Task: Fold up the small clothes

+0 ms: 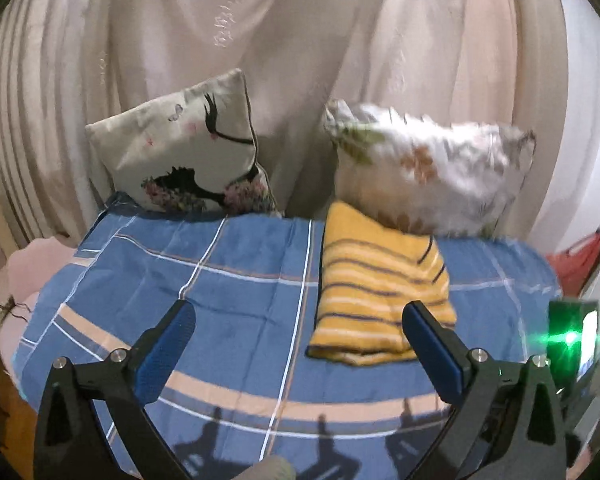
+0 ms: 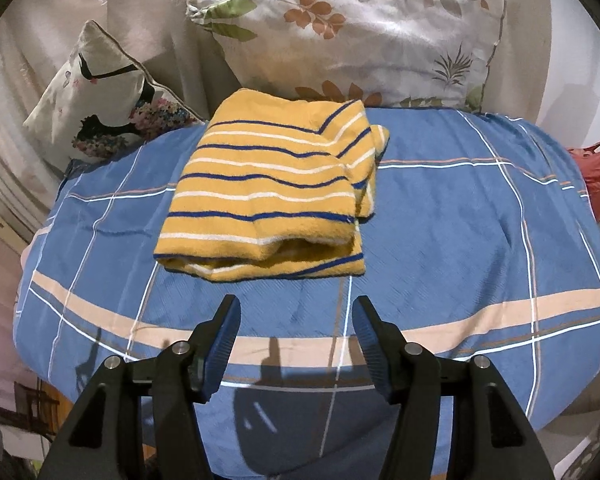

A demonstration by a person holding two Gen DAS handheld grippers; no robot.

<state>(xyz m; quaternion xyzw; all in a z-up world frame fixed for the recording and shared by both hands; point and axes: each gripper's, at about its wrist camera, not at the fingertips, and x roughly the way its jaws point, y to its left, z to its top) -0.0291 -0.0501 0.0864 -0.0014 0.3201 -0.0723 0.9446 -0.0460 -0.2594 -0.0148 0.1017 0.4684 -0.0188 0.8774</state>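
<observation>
Between the spread blue pads of the left tongs [image 1: 299,318] nothing is held; the right tongs [image 2: 296,316] also stand apart and empty, both hanging above the checked blue bedcover [image 2: 460,240]. Judgement: both are clear of the cloth because the fold looks finished. The folded yellow striped garment [image 2: 268,196] lies flat just beyond them, its far end touching the leaf-print pillow [image 2: 360,28]. Long axis runs away from the tongs toward that pillow; the layered open edge faces them. A second cushion [image 1: 184,148] leans further left.
</observation>
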